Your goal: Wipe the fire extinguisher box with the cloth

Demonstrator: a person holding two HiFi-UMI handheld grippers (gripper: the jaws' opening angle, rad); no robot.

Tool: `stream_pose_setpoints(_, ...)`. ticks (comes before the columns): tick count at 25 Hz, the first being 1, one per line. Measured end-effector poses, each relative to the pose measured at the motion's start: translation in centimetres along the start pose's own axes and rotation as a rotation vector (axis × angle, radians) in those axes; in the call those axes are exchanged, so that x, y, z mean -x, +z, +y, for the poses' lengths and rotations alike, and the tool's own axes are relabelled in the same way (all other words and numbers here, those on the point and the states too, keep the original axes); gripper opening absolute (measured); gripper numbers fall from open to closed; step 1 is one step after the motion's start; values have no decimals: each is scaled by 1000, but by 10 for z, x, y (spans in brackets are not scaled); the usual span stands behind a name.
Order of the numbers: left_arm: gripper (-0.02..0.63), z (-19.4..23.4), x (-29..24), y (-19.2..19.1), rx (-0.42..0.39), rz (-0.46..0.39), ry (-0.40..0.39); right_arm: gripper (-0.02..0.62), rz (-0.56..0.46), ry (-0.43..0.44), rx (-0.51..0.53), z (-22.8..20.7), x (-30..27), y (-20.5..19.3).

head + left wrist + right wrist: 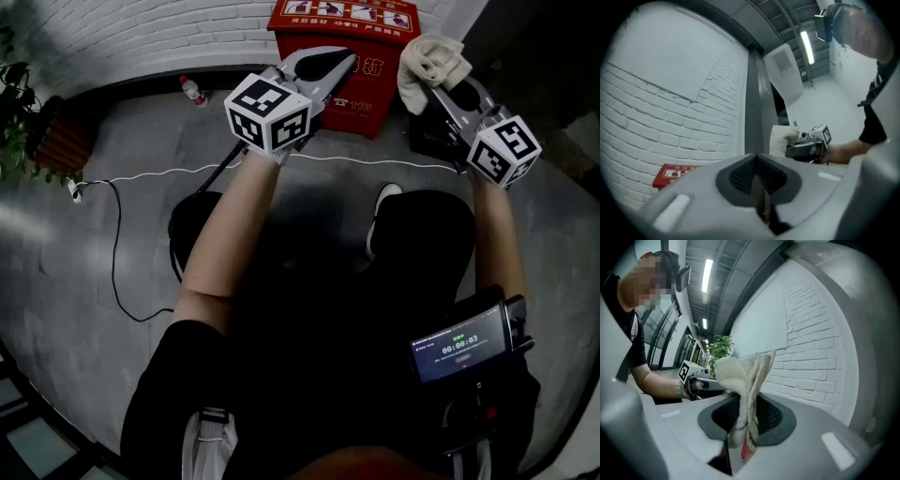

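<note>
1. Fire extinguisher box (pixel 373 49): red, on the grey floor (pixel 112 244) against the white brick wall (pixel 122 33). The head view's top edge cuts off its upper part, and the left tongs cover part of its front. White print on it is too small to read. In the left gripper view only a red corner (pixel 670 172) shows.
2. Left tongs (pixel 323 66): jaws pressed together with nothing between them, raised in front of the box; whether they touch it cannot be told.
3. Right tongs (pixel 436 82): clamped on the cloth, to the right of the box; the jaw tips are hidden under the fabric.
4. Cloth (pixel 431 58): cream towelling, bunched, standing up out of the jaws (pixel 743 376).
5. Plastic bottle (pixel 192 91): beside the wall, left of the box.
6. White cable (pixel 141 176): trails across the floor.
7. Potted plant (pixel 14 112): far left, cut by the frame.
8. Screen device (pixel 459 347): lower right, lit; its digits are hard to read.
</note>
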State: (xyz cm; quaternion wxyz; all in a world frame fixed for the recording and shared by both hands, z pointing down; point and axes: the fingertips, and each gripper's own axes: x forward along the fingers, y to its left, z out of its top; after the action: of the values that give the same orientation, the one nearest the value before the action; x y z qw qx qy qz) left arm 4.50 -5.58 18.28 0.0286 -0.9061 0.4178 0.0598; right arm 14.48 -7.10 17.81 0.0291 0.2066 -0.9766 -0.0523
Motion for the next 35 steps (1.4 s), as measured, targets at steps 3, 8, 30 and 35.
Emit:
stream_pose_setpoints(3, 3, 9, -16, -5, 19, -11, 2, 84, -8, 0, -10, -18, -9, -2)
stream_pose_setpoints(8, 4, 39, -63, -26, 36, -4, 8, 84, -9, 10, -61, -67, -42, -29)
stream_pose_setpoints(30, 3, 35, -207, -101, 42, 36, -172, 83, -16, -351, -118, -249, -41, -140)
stream_pose_setpoints(35, 3, 32, -221, -130, 30, 80, -119, 83, 21, -318, -76, -263, -69, -177)
